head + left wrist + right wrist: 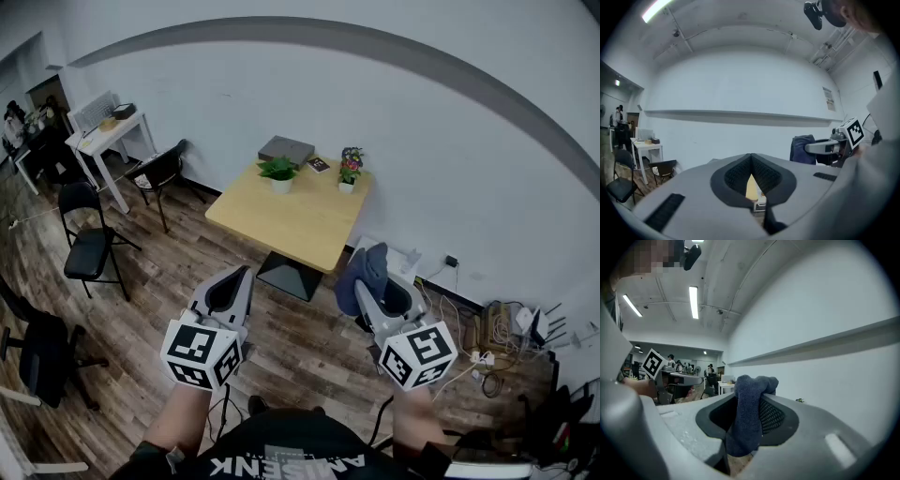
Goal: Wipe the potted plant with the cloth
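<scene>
Two potted plants stand at the far side of a small wooden table (291,220): a leafy green one in a white pot (278,172) and a flowering one (350,169). Both grippers hover level over the floor, well short of the table. My right gripper (367,281) is shut on a dark blue cloth (360,274), which bulges out of the jaws in the right gripper view (747,416). My left gripper (237,278) is shut with nothing in it (751,161). In the left gripper view, the right gripper (824,147) and its cloth (803,148) show beside it.
A grey box (286,149) and a small dark item (318,165) also lie on the table. Black chairs (89,246) and a white desk (105,137) stand to the left. Cables and a power strip (487,342) lie on the floor by the right wall.
</scene>
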A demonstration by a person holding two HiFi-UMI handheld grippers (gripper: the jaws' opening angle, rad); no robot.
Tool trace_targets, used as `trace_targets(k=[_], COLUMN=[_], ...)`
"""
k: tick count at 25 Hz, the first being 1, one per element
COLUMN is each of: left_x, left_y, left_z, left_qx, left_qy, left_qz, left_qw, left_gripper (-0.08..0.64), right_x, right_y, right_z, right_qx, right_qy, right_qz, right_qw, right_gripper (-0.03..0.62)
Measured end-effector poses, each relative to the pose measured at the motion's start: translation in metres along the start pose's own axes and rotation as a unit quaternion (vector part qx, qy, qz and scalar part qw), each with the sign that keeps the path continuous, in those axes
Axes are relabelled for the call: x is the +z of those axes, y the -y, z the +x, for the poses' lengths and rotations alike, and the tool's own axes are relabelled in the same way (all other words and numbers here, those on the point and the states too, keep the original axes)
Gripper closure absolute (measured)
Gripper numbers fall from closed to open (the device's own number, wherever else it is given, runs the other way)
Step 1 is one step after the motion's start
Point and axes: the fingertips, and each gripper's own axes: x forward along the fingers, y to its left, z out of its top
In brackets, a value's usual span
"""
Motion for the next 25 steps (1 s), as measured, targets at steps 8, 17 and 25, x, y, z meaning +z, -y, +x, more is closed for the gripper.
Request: trace_targets(k=[8, 17, 25], left_x=[-0.005, -0.019, -0.022], left_y=[-0.002, -0.012, -0.024], left_z=[-0.010, -0.009, -0.005], left_qx=[-0.015, -0.022, -0.040], left_qy=[0.002, -0.007, -0.012], left_qz=[-0.008, -0.023, -0.016], left_qw=[0.9998, 0.9995, 0.9990], left_gripper=[0.558, 0.558, 0.558], right_x=[-0.001, -0.003, -0.001], right_y=[-0.007, -0.014, -0.027], right_z=[0.001, 0.002, 0.022], right_qx=[-0.002, -0.014, -0.016], right_qy=[0.003, 0.005, 0.004], right_qz=[0.010, 0.034, 0.032], right_qw=[1.000, 0.999, 0.999], right_gripper=[0.462, 0.462, 0.462])
